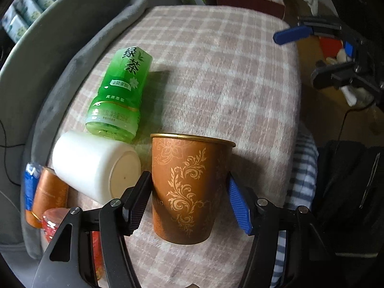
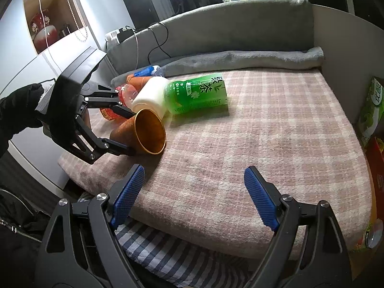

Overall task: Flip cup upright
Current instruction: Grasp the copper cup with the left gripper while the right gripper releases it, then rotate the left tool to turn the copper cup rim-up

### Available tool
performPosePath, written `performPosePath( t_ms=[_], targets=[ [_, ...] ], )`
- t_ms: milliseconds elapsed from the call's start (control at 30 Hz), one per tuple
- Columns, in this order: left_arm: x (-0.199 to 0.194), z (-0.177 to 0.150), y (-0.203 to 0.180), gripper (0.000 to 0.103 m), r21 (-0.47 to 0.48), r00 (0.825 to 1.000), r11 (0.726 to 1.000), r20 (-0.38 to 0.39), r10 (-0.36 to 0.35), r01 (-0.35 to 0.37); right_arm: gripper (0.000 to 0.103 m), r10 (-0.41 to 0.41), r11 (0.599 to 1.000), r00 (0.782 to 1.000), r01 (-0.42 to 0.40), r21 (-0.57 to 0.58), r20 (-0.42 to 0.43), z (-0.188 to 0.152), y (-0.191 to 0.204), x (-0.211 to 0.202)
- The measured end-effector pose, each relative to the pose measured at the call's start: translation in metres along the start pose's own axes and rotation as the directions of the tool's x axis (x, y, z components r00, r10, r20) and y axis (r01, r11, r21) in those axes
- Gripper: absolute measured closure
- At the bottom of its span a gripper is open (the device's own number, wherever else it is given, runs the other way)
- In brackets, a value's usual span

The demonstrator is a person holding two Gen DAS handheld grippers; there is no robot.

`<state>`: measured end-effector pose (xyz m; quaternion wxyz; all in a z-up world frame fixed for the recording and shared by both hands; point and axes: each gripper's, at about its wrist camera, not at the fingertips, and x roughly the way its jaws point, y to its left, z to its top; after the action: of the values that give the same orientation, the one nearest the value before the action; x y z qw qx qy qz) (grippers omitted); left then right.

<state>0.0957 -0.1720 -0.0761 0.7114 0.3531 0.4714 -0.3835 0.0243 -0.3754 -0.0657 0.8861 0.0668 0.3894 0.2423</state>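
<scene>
— Brown paper cup [image 1: 189,189], gold-rimmed, lies on its side on the plaid blanket [image 1: 216,72], mouth toward the right claw [image 2: 194,196].
— Held?
— Left claw [image 1: 189,201] clamps it; the right's spread, holding nothing. White cup [image 1: 96,165] and green tea bottle [image 1: 120,91] lie beside.

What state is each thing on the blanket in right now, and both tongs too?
Brown paper cup: on its side, mouth open, gripped.
Left tongs: shut on the cup.
Right tongs: open, empty.
Green tea bottle: lying down.
White cup: lying on its side.
</scene>
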Motion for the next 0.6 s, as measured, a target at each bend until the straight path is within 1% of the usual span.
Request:
performPosePath(
  t_ms=[33, 133, 200, 233, 267, 333, 433, 500, 600],
  targets=[
    [-0.001, -0.001, 0.001, 0.041, -0.023, 1.000, 1.000, 0.011, -0.007, 0.008, 0.015, -0.003, 1.000, 1.000, 0.003, 0.000, 0.001, 0.000, 0.000, -0.001],
    [-0.006, -0.005, 0.008, 0.041, -0.110, 0.995, 0.994, 0.097, -0.012, 0.023, 0.015, -0.003, 1.000, 1.000, 0.003, -0.005, 0.002, 0.000, 0.001, -0.001],
    [-0.012, -0.011, 0.015, 0.041, -0.196, 0.983, 0.980, 0.182, -0.007, 0.043, 0.015, -0.001, 1.000, 1.000, 0.001, -0.006, 0.000, 0.000, 0.001, 0.000],
    [-0.014, -0.013, 0.018, 0.041, -0.228, 0.977, 0.972, 0.214, 0.001, 0.049, 0.015, 0.000, 1.000, 1.000, 0.000, -0.006, -0.001, 0.000, 0.001, 0.000],
    [-0.017, -0.017, 0.020, 0.041, -0.266, 0.966, 0.963, 0.256, 0.022, 0.049, 0.015, 0.000, 1.000, 1.000, -0.001, -0.006, -0.003, 0.000, 0.001, 0.002],
    [-0.021, -0.026, 0.023, 0.041, -0.339, 0.937, 0.939, 0.343, 0.060, 0.063, 0.015, 0.004, 1.000, 1.000, -0.004, -0.005, -0.005, 0.001, 0.001, 0.003],
    [-0.022, -0.036, 0.021, 0.041, -0.403, 0.906, 0.912, 0.407, 0.112, 0.069, 0.015, 0.008, 1.000, 1.000, -0.008, -0.008, -0.008, 0.002, 0.003, 0.005],
    [-0.019, -0.042, 0.022, 0.041, -0.439, 0.896, 0.894, 0.427, 0.122, 0.088, 0.015, 0.008, 1.000, 1.000, -0.008, -0.015, -0.007, 0.003, 0.005, 0.005],
    [-0.015, -0.053, 0.023, 0.041, -0.487, 0.883, 0.869, 0.441, 0.159, 0.087, 0.015, 0.008, 1.000, 1.000, -0.008, -0.026, -0.005, 0.005, 0.008, 0.005]
  ],
)
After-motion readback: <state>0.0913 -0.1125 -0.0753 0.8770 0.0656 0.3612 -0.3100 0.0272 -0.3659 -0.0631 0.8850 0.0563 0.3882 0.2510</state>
